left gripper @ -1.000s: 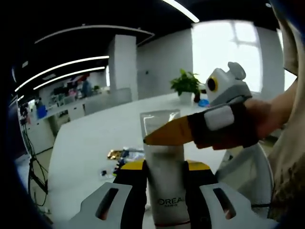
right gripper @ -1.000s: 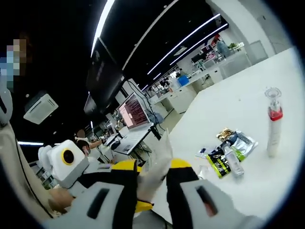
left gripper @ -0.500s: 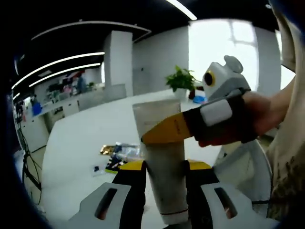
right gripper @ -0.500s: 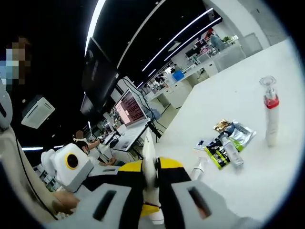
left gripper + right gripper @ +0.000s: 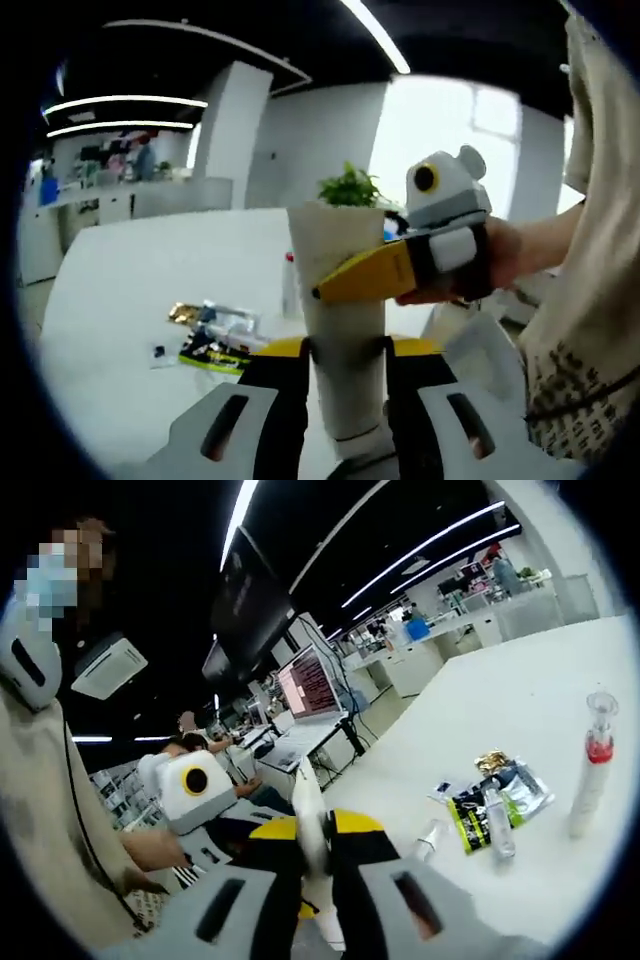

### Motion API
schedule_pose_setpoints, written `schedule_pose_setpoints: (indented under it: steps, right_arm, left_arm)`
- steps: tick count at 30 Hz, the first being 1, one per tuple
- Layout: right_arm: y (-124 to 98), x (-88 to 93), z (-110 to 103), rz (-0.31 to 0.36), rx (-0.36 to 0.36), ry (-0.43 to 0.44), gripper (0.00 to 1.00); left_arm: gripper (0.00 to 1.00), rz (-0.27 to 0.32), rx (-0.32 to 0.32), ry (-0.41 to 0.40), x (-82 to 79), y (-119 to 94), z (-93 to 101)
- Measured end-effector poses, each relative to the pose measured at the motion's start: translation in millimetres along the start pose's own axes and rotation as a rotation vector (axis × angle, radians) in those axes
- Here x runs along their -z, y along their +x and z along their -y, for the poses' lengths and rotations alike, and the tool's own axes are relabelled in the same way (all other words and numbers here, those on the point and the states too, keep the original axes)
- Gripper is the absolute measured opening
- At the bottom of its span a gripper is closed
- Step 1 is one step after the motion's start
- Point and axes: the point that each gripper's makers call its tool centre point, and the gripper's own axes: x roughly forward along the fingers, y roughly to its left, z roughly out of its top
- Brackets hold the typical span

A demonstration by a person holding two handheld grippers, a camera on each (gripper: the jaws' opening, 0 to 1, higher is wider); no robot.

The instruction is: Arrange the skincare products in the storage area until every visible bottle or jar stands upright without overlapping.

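A white squeeze tube (image 5: 345, 330) stands upright between the jaws of my left gripper (image 5: 345, 352), which is shut on its lower body. My right gripper (image 5: 365, 278) comes in from the right, its yellow jaws pinched on the tube's flat crimped end. In the right gripper view the tube (image 5: 310, 815) shows edge-on as a thin white strip, with my right gripper (image 5: 312, 832) shut on it. The left gripper (image 5: 200, 790) sits below and to the left, in a person's hand. A tall clear bottle with a red band (image 5: 592, 765) stands upright on the white table (image 5: 520, 700).
Several foil sachets (image 5: 500, 800) and a small clear bottle (image 5: 430, 835) lie flat on the table, the sachets (image 5: 215, 335) also left of the tube. A potted plant (image 5: 350, 188) stands behind. An open laptop (image 5: 315, 685) sits at the table's far side.
My right gripper's jaws have closed from a wider gap onto the tube's flat end. The tube's printed face no longer shows in the left gripper view. Both views have panned.
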Motion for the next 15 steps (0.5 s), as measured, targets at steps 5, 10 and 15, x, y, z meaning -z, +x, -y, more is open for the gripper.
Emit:
schedule_pose_setpoints:
  steps: [5, 10, 15]
  right_arm:
    - [5, -4.4, -16, -0.04, -0.105, -0.024, 0.08]
    - [8, -1.4, -25, -0.082, -0.158, -0.059, 0.09]
    - [6, 5.8, -36, -0.14, -0.246, -0.101, 0.09]
  left_arm:
    - [0.23, 0.009, 0.073, -0.031, -3.0, -4, 5.1]
    - [0.22, 0.0, 0.099, -0.034, -2.5, -4, 9.1]
    - [0.2, -0.017, 0.154, -0.022, 0.3, -6, 18.5]
